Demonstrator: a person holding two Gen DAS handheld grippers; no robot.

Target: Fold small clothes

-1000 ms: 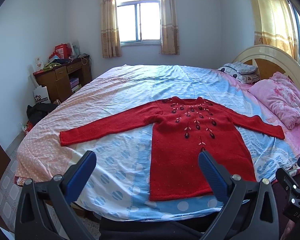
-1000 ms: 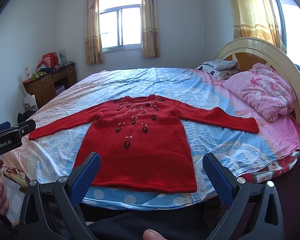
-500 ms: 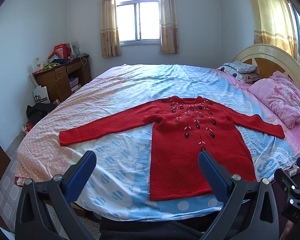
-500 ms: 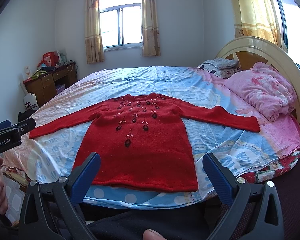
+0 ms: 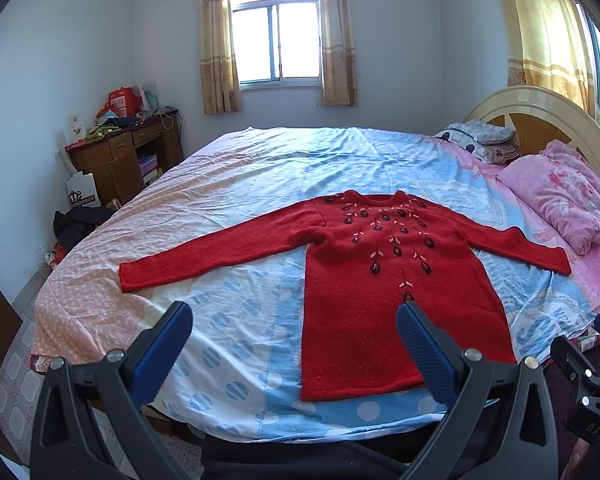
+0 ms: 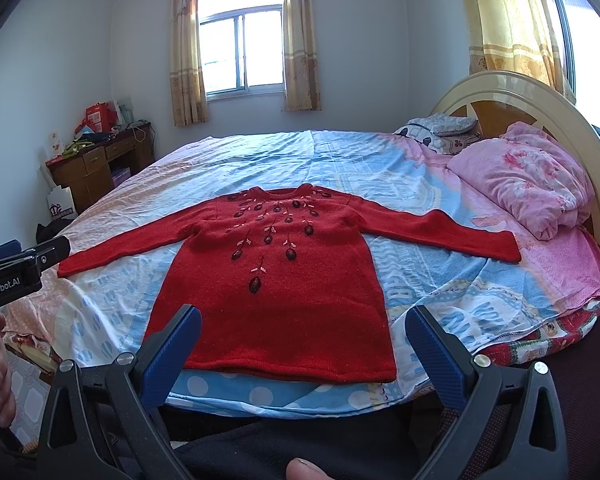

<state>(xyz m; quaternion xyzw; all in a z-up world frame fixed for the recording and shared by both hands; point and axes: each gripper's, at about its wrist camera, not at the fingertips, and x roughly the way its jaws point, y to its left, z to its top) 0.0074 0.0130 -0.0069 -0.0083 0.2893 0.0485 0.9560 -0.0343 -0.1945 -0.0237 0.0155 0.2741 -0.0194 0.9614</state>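
Note:
A red knitted sweater (image 5: 384,292) (image 6: 276,284) with dark embroidered flowers lies flat on the bed, front up, both long sleeves spread out sideways, hem toward me. My left gripper (image 5: 294,320) hovers open in front of the bed's near edge, left of the hem, with nothing between its blue pads (image 5: 164,348). My right gripper (image 6: 302,322) is also open and empty, held near the hem's right half. Neither touches the sweater. The left gripper's body (image 6: 16,276) shows at the left edge of the right wrist view.
The bed (image 5: 228,184) has a blue, white and peach sheet. Pink bedding (image 5: 560,196) and a pillow (image 5: 476,140) lie by the headboard at right. A cluttered wooden desk (image 5: 120,152) stands at the left wall, with bags on the floor beside it.
Both views have shifted only slightly; the sweater sits a touch higher in the frames. Both grippers stay open, and the sweater has not moved.

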